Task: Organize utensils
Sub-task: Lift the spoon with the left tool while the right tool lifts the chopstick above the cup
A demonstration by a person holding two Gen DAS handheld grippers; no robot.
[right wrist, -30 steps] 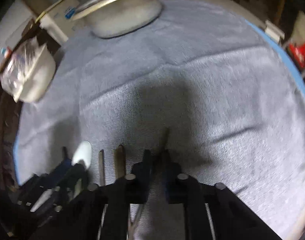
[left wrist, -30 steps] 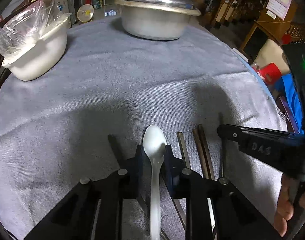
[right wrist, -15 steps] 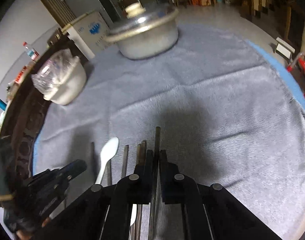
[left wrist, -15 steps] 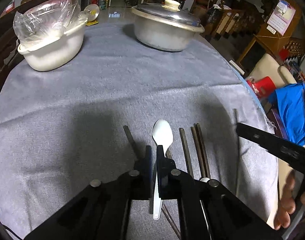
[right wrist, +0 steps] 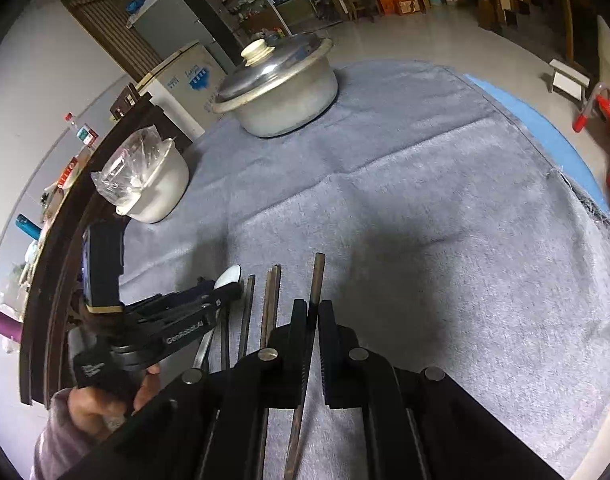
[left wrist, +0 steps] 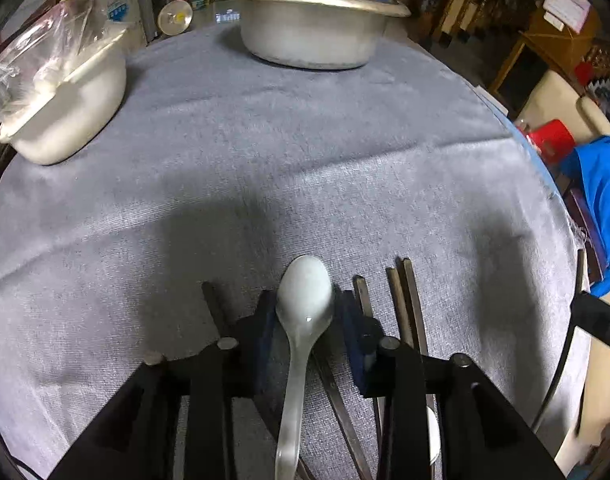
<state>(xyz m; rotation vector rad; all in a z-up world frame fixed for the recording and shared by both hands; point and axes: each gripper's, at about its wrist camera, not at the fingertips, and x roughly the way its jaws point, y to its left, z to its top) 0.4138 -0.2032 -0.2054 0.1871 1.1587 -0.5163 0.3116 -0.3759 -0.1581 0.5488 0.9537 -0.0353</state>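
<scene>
1. Left hand-held gripper: fingers spread, one each side of the spoon bowl; contact with the bowl not determinable.
2. Spoon: white, flat on the grey cloth over the bench, bowl pointing away, handle running back between the fingers.
3. Right hand-held gripper: pressed nearly together, pinching one dark chopstick, tip projecting forward.
4. Other chopsticks: on the cloth just right of the spoon, roughly parallel.
5. Far side of bench: lidded pot; white bowl with plastic bag, at left, well apart from the utensils.
</scene>
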